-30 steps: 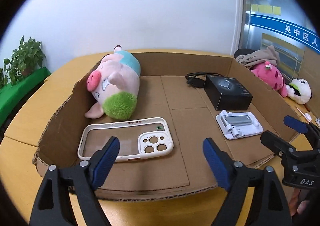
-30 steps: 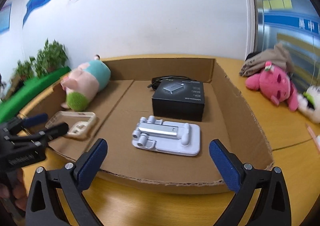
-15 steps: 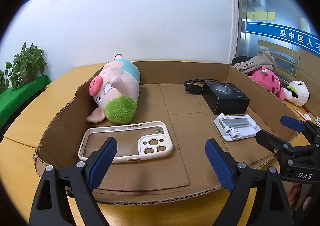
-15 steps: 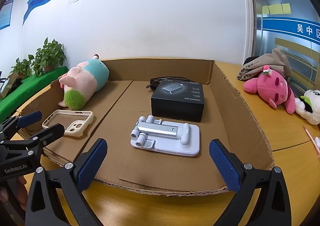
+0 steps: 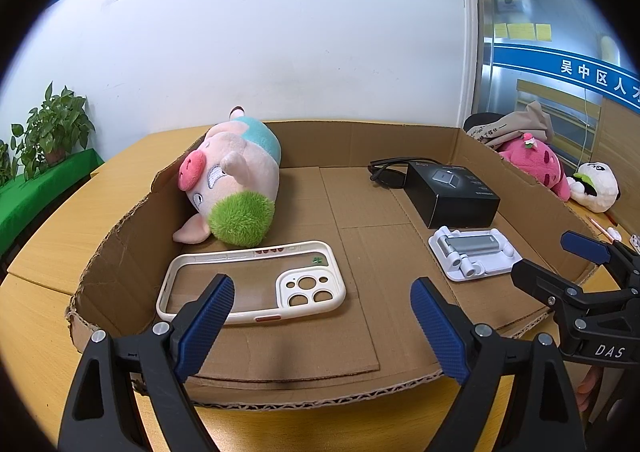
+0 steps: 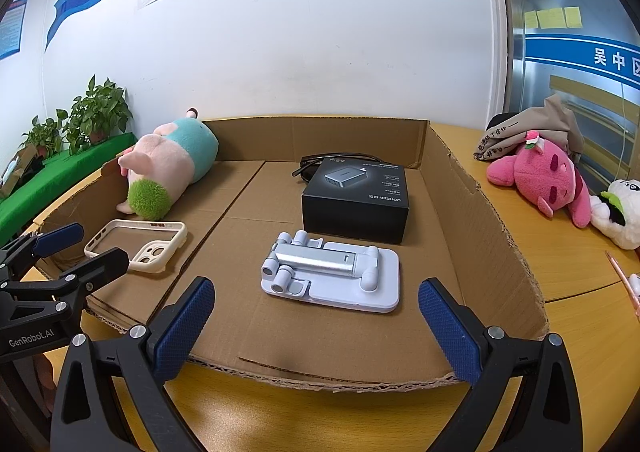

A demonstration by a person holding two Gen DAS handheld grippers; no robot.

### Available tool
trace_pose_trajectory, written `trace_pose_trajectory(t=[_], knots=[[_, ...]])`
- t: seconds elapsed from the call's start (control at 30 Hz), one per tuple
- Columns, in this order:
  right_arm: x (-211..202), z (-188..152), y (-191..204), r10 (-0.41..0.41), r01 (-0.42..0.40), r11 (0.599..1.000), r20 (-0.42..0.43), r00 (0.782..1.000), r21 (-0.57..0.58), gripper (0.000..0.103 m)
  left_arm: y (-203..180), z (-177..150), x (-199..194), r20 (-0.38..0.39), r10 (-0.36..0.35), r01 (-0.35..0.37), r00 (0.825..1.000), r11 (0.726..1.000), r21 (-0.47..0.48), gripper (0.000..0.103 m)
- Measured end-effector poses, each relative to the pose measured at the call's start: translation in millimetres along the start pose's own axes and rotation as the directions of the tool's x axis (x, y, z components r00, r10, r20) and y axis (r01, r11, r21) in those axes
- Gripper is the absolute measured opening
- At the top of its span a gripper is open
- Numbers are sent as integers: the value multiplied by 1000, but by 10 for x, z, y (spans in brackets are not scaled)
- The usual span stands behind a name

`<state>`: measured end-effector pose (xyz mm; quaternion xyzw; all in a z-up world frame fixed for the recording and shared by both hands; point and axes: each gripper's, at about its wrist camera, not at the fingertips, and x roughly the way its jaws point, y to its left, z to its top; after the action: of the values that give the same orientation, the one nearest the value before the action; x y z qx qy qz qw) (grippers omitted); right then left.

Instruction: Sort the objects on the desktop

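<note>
Blue-padded jaws of the left gripper (image 5: 322, 316) stand wide with nothing between them, poised over the near rim of the cardboard tray (image 5: 120, 244) that rests on the worktop (image 5: 52, 236). Directly ahead and slightly to the left lies the phone case (image 5: 252, 284), flat on the tray floor. Its long axis runs across the view, roughly parallel to the line joining the two pads, so a grip across the short side would probably require a wrist roll.

The right gripper (image 6: 316, 326) is likewise spread wide and empty. Just ahead of it, centred between the jaws, lies the white phone stand (image 6: 332, 276), long axis also crosswise. Beyond the stand sits the black charger box (image 6: 356, 199), with a dark cable (image 6: 320, 163) behind it. The plush pig (image 5: 232, 179) lies against the tray's far-left wall.

Judgement: each gripper is nearer its own item; the left suits the case, the right the stand.
</note>
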<state>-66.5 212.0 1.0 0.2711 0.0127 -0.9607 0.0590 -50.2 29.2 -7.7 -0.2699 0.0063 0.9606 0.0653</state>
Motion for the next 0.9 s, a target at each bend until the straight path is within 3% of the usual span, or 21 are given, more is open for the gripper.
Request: trace_pose_trajectory(t=[0.9], knots=[[23,7,-12,19,-19,1000,-8,1000,3,103,1,-3,5,0,-1,1,1000,1000,1,90]])
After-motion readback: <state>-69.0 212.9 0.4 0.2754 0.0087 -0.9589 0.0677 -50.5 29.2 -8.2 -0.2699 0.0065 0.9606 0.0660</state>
